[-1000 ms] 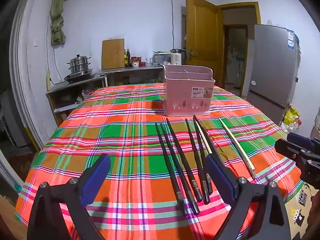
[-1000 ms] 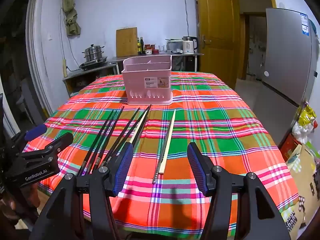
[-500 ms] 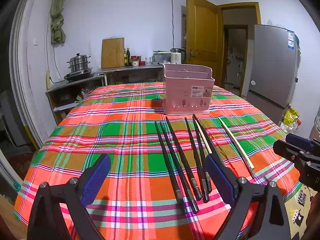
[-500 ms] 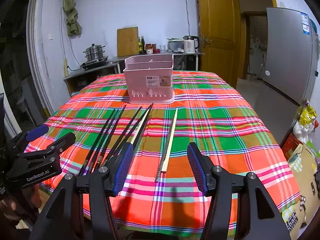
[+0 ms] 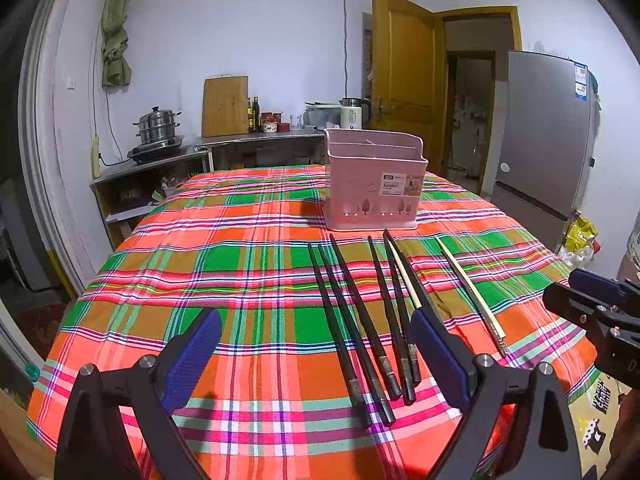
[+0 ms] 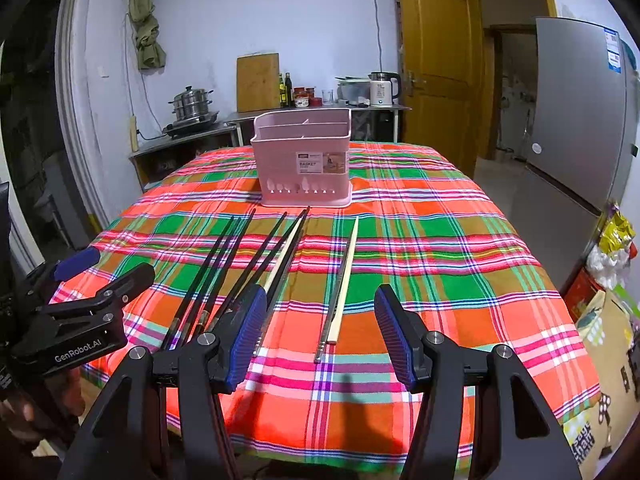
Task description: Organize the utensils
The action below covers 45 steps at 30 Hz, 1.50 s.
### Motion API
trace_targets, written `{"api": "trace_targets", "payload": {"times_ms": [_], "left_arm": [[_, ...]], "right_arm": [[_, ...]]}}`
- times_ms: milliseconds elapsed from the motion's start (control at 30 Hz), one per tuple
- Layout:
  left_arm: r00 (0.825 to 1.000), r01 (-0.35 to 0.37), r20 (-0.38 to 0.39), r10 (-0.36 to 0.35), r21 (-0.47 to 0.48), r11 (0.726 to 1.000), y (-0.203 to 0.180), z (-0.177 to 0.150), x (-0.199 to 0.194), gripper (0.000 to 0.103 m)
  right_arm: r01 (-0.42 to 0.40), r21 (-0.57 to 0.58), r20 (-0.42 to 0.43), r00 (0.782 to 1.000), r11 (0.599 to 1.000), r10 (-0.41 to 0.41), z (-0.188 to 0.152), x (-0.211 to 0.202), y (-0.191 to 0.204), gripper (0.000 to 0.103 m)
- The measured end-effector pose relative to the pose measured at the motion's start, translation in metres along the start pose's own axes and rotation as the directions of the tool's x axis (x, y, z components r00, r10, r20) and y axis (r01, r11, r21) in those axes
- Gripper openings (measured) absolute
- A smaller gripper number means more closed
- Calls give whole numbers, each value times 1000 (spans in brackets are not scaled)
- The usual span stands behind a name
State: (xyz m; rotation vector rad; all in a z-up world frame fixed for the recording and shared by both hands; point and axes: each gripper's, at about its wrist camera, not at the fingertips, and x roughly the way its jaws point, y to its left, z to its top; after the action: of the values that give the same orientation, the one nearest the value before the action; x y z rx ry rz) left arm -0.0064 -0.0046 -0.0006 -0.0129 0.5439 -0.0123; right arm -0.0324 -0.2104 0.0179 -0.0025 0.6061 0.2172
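- Currently, I have the left tongs (image 5: 316, 344) spread wide, nothing between the blue pads (image 5: 194, 354); they hang above the near edge of the bench (image 5: 224, 264), which carries a plaid cloth.
- I have the right tongs (image 6: 320, 330) spread wide as well, gripping nothing, above the same near edge.
- In the left wrist view, the right tongs (image 5: 596, 300) show at 3 o'clock, off the bench's right edge.
- In the right wrist view, the left tongs (image 6: 92, 280) show at 9 o'clock; the body reads "GenRobot.AI".
- Black chopsticks (image 5: 360, 312) lie flat on the cloth in a loose fan, tips toward 12 o'clock, handle ends toward me. In the left wrist view their near ends lie between the two pads, closer to the right one.
- One pale chopstick (image 5: 404, 274) lies among the black ones, touching or crossing them; I cannot tell which.
- A second pale chopstick (image 6: 342, 280) lies apart, alongside what looks like a thin metal one. In the right wrist view it sits between the pads, pointing toward 12 o'clock.
- The pink utensil basket (image 6: 304, 158) stands upright at 12 o'clock, just beyond the chopstick tips. Dividers split its top; I see nothing standing up out of it.
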Motion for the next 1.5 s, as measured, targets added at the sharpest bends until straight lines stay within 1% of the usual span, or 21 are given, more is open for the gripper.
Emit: {"api": "trace_targets", "payload": {"times_ms": [1133, 1500], "left_arm": [[1000, 4, -2, -4, -3, 1000, -2, -1, -2, 96], [999, 19, -25, -20, -11, 1000, 4, -1, 6, 96]], "right_arm": [[-3, -6, -5, 1000, 1000, 3, -3, 1, 4, 57], [-9, -7, -22, 1000, 1000, 9, -2, 8, 4, 57]]}}
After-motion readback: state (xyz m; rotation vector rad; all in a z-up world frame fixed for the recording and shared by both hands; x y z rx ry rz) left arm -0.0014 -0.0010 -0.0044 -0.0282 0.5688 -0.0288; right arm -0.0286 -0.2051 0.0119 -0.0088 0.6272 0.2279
